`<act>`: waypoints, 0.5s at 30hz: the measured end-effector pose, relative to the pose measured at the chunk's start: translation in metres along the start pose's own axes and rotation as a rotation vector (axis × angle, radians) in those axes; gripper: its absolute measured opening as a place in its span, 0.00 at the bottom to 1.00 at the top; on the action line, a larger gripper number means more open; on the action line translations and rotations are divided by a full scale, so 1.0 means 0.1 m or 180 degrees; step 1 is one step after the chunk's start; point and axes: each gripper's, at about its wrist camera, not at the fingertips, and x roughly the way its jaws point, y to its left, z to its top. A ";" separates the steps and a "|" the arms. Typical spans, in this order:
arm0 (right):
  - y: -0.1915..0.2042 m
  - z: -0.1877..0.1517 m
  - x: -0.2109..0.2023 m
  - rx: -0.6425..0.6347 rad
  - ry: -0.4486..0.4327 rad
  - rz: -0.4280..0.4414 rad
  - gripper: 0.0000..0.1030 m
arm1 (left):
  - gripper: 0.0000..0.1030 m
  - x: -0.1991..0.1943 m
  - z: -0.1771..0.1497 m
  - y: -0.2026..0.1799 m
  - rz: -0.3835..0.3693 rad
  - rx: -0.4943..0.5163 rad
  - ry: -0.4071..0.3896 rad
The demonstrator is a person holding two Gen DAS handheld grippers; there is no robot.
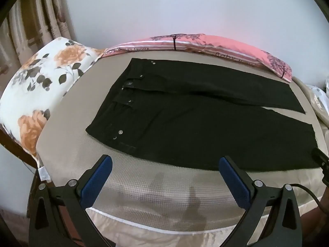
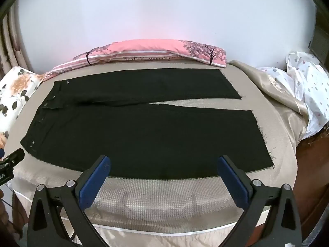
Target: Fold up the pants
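A: Where are the pants (image 2: 144,127) found?

B: Spread flat on the bed (image 2: 164,197), just beyond both sets of wide-open, empty jaws: left gripper (image 1: 165,164), right gripper (image 2: 164,164).

A: How should they be handled?

B: Soft, limp, fairly heavy cloth is expected; waistband (image 1: 115,107) and hems should be pinched.

My left gripper (image 1: 165,160) and right gripper (image 2: 163,160) are alike: black angular frames with triangular cut-outs and round silver screws. My fingers (image 1: 96,183) wear flat blue pads. A black cable (image 1: 308,193) trails beside the left one.
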 end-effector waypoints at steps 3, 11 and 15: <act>0.02 0.00 0.02 -0.0006 0.0017 0.0009 1.00 | 1.00 0.02 -0.02 0.01 0.0007 -0.0008 0.0010; 0.01 -0.02 0.08 0.0023 0.0067 0.0067 1.00 | 1.00 0.05 -0.02 0.01 0.0010 0.0005 0.0026; 0.00 -0.03 0.09 0.0051 0.0057 0.0081 1.00 | 1.00 0.06 -0.02 -0.01 0.0023 0.0015 0.0029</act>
